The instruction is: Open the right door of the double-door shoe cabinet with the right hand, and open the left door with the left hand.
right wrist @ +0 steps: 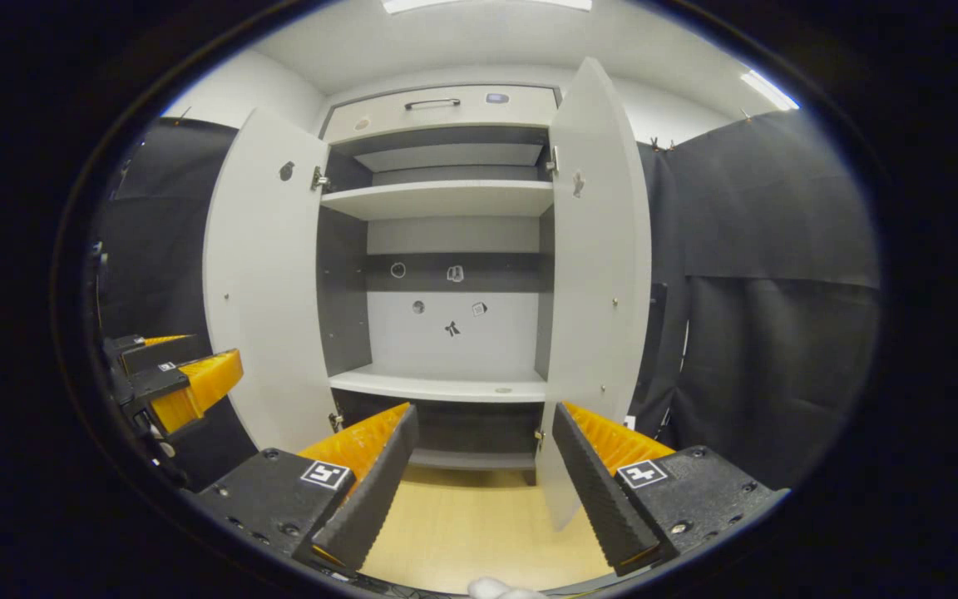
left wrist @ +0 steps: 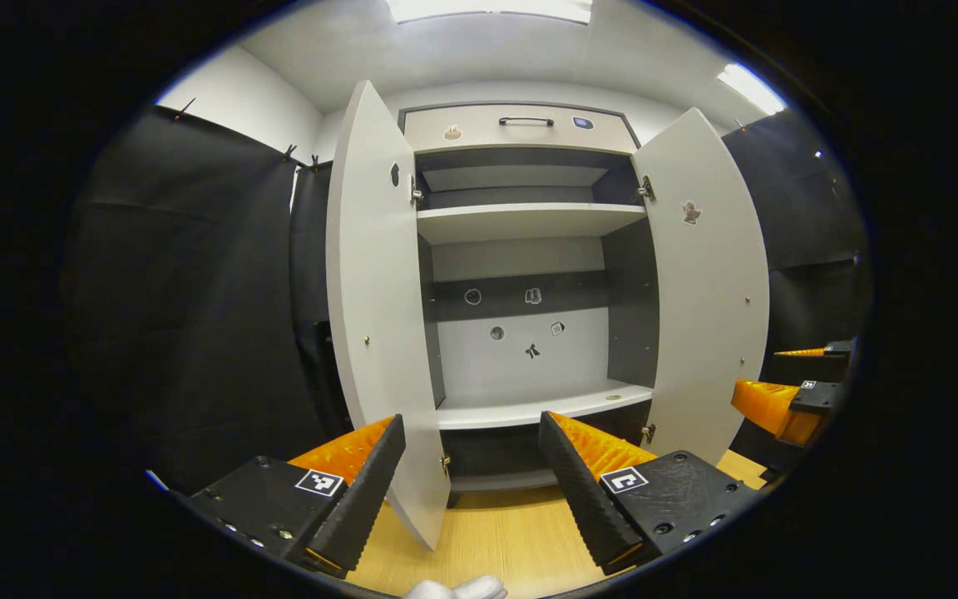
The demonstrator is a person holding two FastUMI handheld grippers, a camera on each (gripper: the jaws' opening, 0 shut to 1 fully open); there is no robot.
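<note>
Before flat, smooth doors (left wrist: 379, 316): shelves (left wrist: 529, 220)

Matt smooth panel doors (left wrist: 379, 316) on the cabinet (left wrist: 520, 223), pale wood-grain floor (left wrist: 496, 532), black cloth wall (right wrist: 770, 333).

Ahead of the spread fingers, a pale wooden floor (left wrist: 512, 532) — bearing the shoe cabinet (left wrist: 520, 283) straight in front, both doors swung wide. Inside, an upper shelf (left wrist: 529, 220) and a lower shelf (left wrist: 541, 405) — a small round mark on the lower one, toward its right end.
</note>
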